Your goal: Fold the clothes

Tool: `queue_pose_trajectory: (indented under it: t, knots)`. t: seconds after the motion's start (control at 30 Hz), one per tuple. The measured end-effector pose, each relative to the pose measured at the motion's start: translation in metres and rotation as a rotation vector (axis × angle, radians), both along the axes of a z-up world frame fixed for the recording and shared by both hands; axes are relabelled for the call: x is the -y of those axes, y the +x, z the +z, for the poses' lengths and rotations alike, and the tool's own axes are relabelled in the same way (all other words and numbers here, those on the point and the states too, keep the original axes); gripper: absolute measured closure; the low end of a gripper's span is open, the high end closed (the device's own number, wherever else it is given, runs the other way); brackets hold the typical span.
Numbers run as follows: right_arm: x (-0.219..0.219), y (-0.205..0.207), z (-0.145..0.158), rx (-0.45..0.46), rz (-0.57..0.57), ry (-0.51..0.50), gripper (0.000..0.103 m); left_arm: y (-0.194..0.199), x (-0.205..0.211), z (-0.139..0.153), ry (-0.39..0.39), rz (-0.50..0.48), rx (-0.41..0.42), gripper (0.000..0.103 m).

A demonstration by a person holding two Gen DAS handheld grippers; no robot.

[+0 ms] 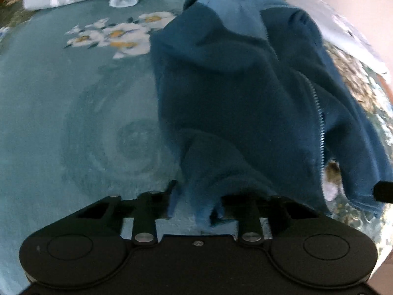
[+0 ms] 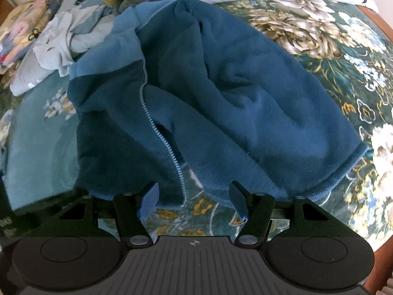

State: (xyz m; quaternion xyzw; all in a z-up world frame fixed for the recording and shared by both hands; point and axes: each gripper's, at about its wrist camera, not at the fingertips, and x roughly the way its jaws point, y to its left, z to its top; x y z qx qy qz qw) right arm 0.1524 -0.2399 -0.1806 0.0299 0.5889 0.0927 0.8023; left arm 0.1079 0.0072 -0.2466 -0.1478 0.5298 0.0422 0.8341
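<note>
A: What was the biggest thing in front of you?

B: The bed (image 2: pixel 331 56), covered with a dark green spread printed with large cream flowers, and a plain teal blanket with white daisies (image 1: pixel 73 113) on its far side. Loose pale laundry (image 2: pixel 61 46) was heaped along the top edge.

A: And the garment?

B: A dark blue fleece zip-up jacket with a lighter blue collar (image 2: pixel 208 93) lay rumpled across the middle of the bed, collar away from me, hem towards me, front open, its pale zipper (image 2: pixel 162 137) running down to the hem.

A: What were the tongs doing?

B: The left tongs (image 1: pixel 196 204) were pinching a bunched corner of the jacket's hem; cloth filled the gap between the pads. The right tongs (image 2: pixel 194 201) stood spread and empty just at the other front panel's hem, one pad on each side of the open gap, touching nothing that I could see.

A: How would you do this step well?

B: I judged the job was to get both hem corners. The right tongs should have taken the hem edge of the right panel close to its corner, a single layer if possible, not a fold. Then both should lift and draw apart evenly, so the fleece spread flat and the zipper edges met before any fold
</note>
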Motion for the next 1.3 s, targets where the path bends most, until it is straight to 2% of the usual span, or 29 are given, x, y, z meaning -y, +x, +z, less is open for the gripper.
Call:
queue_pose_trajectory:
  t: [0.13, 0.23, 0.33, 0.5, 0.63, 0.77, 0.83, 1.0, 1.2, 1.3]
  knots:
    - [0.012, 0.005, 0.001, 0.001, 0.002, -0.006, 0.042, -0.001, -0.006, 0.011, -0.046, 0.112, 0.013, 0.095]
    - [0.02, 0.007, 0.004, 0.002, -0.016, -0.001, 0.042, -0.001, -0.016, 0.028, -0.05, 0.146, 0.046, 0.096]
    - [0.019, 0.008, 0.007, 0.008, -0.003, -0.012, 0.042, -0.005, -0.032, 0.047, -0.015, 0.193, 0.076, 0.096]
    - [0.007, 0.008, 0.012, 0.014, 0.02, -0.002, 0.042, -0.025, -0.08, 0.069, 0.063, 0.314, 0.076, 0.097]
    - [-0.013, 0.003, 0.015, 0.019, 0.07, 0.007, 0.042, -0.046, -0.114, 0.079, 0.107, 0.336, 0.06, 0.097]
    - [-0.032, -0.005, 0.014, 0.02, 0.121, 0.01, 0.042, -0.075, -0.127, 0.086, 0.18, 0.36, 0.04, 0.097]
    - [-0.039, -0.007, 0.013, 0.017, 0.134, 0.016, 0.042, -0.096, -0.132, 0.086, 0.167, 0.391, 0.01, 0.097]
    - [-0.049, -0.007, 0.009, -0.002, 0.156, 0.003, 0.042, -0.125, -0.141, 0.061, 0.234, 0.38, -0.072, 0.096]
    - [-0.059, -0.003, 0.011, -0.007, 0.166, -0.016, 0.042, -0.119, -0.14, 0.037, 0.217, 0.388, -0.125, 0.096]
    - [-0.064, 0.0, 0.014, -0.002, 0.179, -0.026, 0.042, -0.122, -0.14, 0.035, 0.185, 0.394, -0.139, 0.092]
